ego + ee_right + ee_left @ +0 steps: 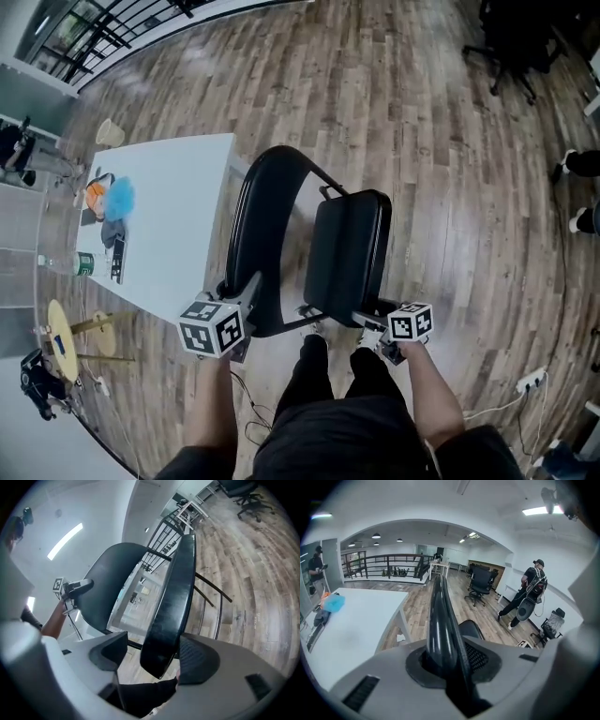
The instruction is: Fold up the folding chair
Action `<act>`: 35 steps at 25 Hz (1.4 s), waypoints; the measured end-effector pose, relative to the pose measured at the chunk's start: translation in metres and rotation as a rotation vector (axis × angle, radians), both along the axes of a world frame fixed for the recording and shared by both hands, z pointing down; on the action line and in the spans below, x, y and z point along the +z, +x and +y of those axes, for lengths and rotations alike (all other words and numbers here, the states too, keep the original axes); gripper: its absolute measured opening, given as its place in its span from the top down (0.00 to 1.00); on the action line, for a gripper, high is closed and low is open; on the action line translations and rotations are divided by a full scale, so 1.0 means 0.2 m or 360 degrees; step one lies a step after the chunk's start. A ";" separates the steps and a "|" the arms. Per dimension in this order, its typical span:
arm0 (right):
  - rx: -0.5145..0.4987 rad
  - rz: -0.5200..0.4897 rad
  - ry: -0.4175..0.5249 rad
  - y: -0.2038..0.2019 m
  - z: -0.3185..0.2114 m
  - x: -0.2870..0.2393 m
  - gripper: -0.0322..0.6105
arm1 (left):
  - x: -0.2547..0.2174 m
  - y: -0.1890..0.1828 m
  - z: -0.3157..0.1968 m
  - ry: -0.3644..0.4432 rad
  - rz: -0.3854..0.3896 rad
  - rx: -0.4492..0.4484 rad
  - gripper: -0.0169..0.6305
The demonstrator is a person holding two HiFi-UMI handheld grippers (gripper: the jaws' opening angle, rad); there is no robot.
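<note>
Head view: one folding chair (309, 234) stands on the floor before me, beside the worktop (178, 225). My left gripper (449, 665) is clamped on its back frame tube (440, 620). My right gripper (154, 653) straddles the seat (171, 597) edge, one pad touching, the other just clear. The seat runs nearly upright away from that gripper, with the backrest (110, 583) near. I judge closing that gap comes next.

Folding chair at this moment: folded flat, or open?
Partly folded: the seat stands tipped up on edge, but a gap separates it from the backrest.
</note>
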State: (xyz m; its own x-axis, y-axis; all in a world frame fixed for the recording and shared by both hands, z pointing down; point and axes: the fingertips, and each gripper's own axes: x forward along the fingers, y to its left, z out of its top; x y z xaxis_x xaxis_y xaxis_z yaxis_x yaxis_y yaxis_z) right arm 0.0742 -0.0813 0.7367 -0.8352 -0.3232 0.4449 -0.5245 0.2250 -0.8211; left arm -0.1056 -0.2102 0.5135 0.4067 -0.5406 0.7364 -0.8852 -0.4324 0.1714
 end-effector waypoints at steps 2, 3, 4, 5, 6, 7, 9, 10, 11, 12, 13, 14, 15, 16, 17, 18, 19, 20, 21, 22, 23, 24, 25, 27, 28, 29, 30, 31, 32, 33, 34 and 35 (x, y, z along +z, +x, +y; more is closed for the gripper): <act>-0.0046 -0.0017 0.0043 -0.15 -0.04 -0.10 0.42 | -0.05 -0.05 -0.01 0.0008 -0.0021 -0.0003 0.85; -0.0072 -0.0023 0.0063 -0.23 -0.06 -0.15 0.42 | -0.07 -0.07 -0.02 0.0010 -0.0029 -0.0005 0.85; -0.0101 -0.0026 0.0080 -0.30 -0.08 -0.18 0.42 | -0.08 -0.10 -0.03 0.0011 -0.0036 -0.0005 0.85; -0.0131 -0.0030 0.0093 -0.38 -0.09 -0.22 0.42 | -0.10 -0.13 -0.03 0.0011 -0.0041 -0.0006 0.85; -0.0160 -0.0038 0.0101 -0.46 -0.11 -0.25 0.42 | -0.11 -0.17 -0.04 0.0009 -0.0046 -0.0008 0.85; -0.0184 -0.0048 0.0108 -0.54 -0.13 -0.28 0.42 | -0.12 -0.22 -0.05 0.0005 -0.0050 -0.0010 0.85; -0.0228 -0.0059 0.0120 -0.70 -0.16 -0.33 0.42 | -0.15 -0.30 -0.06 -0.0003 -0.0052 -0.0016 0.85; -0.0248 -0.0061 0.0126 -0.78 -0.18 -0.36 0.42 | -0.16 -0.34 -0.07 -0.0005 -0.0050 -0.0019 0.85; -0.0266 -0.0061 0.0131 -0.85 -0.20 -0.38 0.42 | -0.17 -0.38 -0.08 -0.0006 -0.0048 -0.0023 0.85; -0.0281 -0.0060 0.0136 -0.92 -0.22 -0.39 0.42 | -0.17 -0.42 -0.09 -0.0005 -0.0046 -0.0026 0.85; -0.0288 -0.0064 0.0139 -0.99 -0.24 -0.40 0.42 | -0.18 -0.46 -0.10 -0.0006 -0.0045 -0.0029 0.85; -0.0286 -0.0076 0.0138 -1.06 -0.27 -0.41 0.42 | -0.18 -0.51 -0.12 -0.0007 -0.0042 -0.0032 0.85; -0.0280 -0.0090 0.0134 -1.12 -0.29 -0.42 0.42 | -0.18 -0.55 -0.13 -0.0010 -0.0040 -0.0035 0.85; -0.0274 -0.0101 0.0132 -1.18 -0.31 -0.42 0.42 | -0.18 -0.59 -0.14 -0.0015 -0.0036 -0.0038 0.85; -0.0270 -0.0111 0.0131 -1.24 -0.33 -0.43 0.42 | -0.18 -0.62 -0.15 -0.0023 -0.0029 -0.0043 0.85; -0.0265 -0.0121 0.0130 -1.29 -0.35 -0.43 0.42 | -0.18 -0.66 -0.16 -0.0032 -0.0019 -0.0048 0.85; -0.0261 -0.0132 0.0129 -1.35 -0.37 -0.44 0.42 | -0.18 -0.70 -0.17 -0.0041 -0.0006 -0.0053 0.85; -0.0259 -0.0139 0.0128 -1.41 -0.38 -0.44 0.42 | -0.18 -0.73 -0.18 -0.0049 0.0005 -0.0058 0.85; -0.0261 -0.0142 0.0126 -1.46 -0.40 -0.44 0.42 | -0.18 -0.76 -0.19 -0.0055 0.0011 -0.0062 0.85; -0.0263 -0.0143 0.0120 -1.51 -0.41 -0.44 0.42 | -0.18 -0.79 -0.19 -0.0058 0.0012 -0.0065 0.85; -0.0265 -0.0147 0.0113 -1.56 -0.42 -0.44 0.42 | -0.18 -0.80 -0.20 -0.0058 0.0010 -0.0067 0.85; -0.0265 -0.0157 0.0106 -1.59 -0.44 -0.44 0.42 | -0.18 -0.82 -0.20 -0.0057 0.0005 -0.0068 0.85; -0.0260 -0.0171 0.0101 -1.63 -0.45 -0.44 0.42 | -0.18 -0.83 -0.21 -0.0057 -0.0001 -0.0069 0.85; -0.0240 -0.0210 0.0088 -1.68 -0.47 -0.45 0.42 | -0.18 -0.87 -0.22 -0.0062 0.0000 -0.0071 0.85; -0.0228 -0.0229 0.0082 -1.71 -0.48 -0.45 0.42 | -0.17 -0.90 -0.22 -0.0066 0.0006 -0.0071 0.85; -0.0218 -0.0239 0.0078 -1.73 -0.49 -0.45 0.42 | -0.17 -0.92 -0.23 -0.0068 0.0012 -0.0070 0.85; -0.0215 -0.0238 0.0077 -1.75 -0.50 -0.44 0.42 | -0.16 -0.94 -0.24 -0.0068 0.0017 -0.0068 0.85; -0.0221 -0.0225 0.0077 -1.77 -0.51 -0.43 0.42 | -0.16 -0.96 -0.25 -0.0067 0.0022 -0.0065 0.85; -0.0234 -0.0210 0.0079 -1.80 -0.52 -0.42 0.42 | -0.16 -0.98 -0.26 -0.0063 0.0028 -0.0063 0.85; -0.0246 -0.0199 0.0079 -1.82 -0.53 -0.41 0.42 | -0.16 -1.00 -0.26 -0.0060 0.0032 -0.0059 0.85; -0.0255 -0.0183 0.0076 -1.85 -0.53 -0.41 0.42 | -0.16 -1.03 -0.27 -0.0057 0.0034 -0.0056 0.85; -0.0257 -0.0157 0.0074 -1.87 -0.54 -0.40 0.42 | -0.15 -1.05 -0.28 -0.0054 0.0034 -0.0054 0.85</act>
State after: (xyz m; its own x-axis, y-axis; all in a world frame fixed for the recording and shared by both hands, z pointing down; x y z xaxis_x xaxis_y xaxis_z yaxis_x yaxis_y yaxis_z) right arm -0.3001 -0.1895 0.6568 -0.9168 -0.1995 0.3459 -0.3957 0.3386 -0.8537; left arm -0.3156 -0.2656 0.4830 0.4044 -0.5289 0.7461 -0.8952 -0.3959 0.2046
